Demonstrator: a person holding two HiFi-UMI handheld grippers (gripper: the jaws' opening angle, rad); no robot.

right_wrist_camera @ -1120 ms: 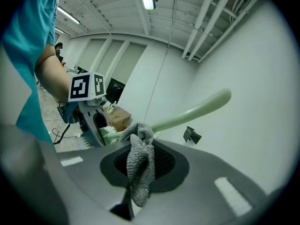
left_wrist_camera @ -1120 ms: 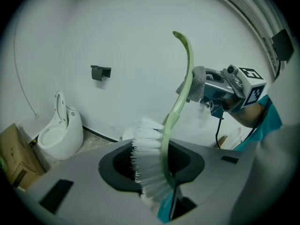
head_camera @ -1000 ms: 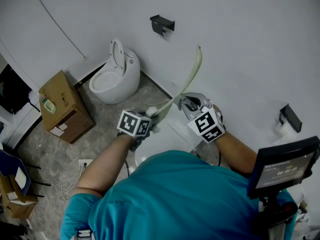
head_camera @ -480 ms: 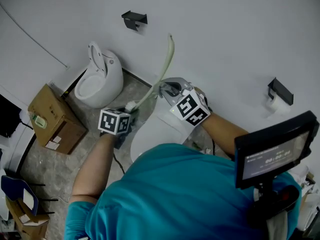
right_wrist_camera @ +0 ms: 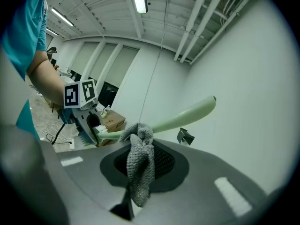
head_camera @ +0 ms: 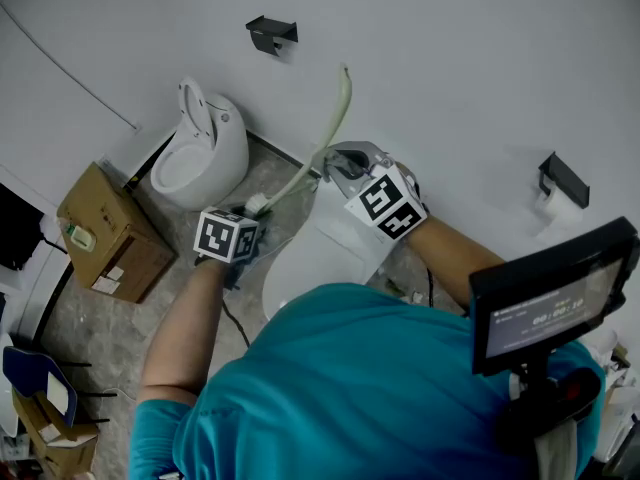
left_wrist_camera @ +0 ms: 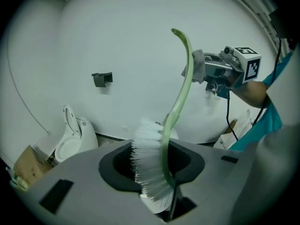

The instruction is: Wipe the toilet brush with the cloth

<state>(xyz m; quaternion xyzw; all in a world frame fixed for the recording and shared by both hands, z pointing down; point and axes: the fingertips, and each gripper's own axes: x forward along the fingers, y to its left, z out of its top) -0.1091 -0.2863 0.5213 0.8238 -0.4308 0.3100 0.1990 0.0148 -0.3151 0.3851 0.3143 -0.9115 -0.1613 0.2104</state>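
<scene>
- The brush (left_wrist_camera: 178, 97) is up in the air in front of the wall (head_camera: 450, 78). The left gripper (head_camera: 248, 218) has its jaws closed on the head end, with the white bristles (left_wrist_camera: 145, 158) sitting right between them. The green handle curves up and away from there.
- The right gripper (head_camera: 340, 163) has its jaws pinched on a bunched grey cloth (right_wrist_camera: 140, 163). The top of the cloth touches the handle about midway along.
- Twist risk: the brush is gripped only at the head, so the long handle acts as a lever. A hard sideways rub could turn or slide it in the left jaws.
- Cloth risk: only a fold is pinched and the rest hangs loose. Dragging it along the handle could pull it free, or it may wipe one side only.
- Snag risk: if the wipe runs down to the head, the knit could catch in the bristles.
- The handle tip looks close to the wall, so a push that way may knock it.
- Around: a white toilet (head_camera: 205, 148) with its lid up stands against the wall, with a cardboard box (head_camera: 100, 233) beside it.
- Two dark brackets (head_camera: 270, 33) are fixed to the wall, and a screen (head_camera: 550, 308) is at the person's right.
- Directly below the grippers is another white fixture (head_camera: 310, 268), so a dropped brush or cloth would probably land on it or on the floor.
- Nothing stands between cloth and handle.
</scene>
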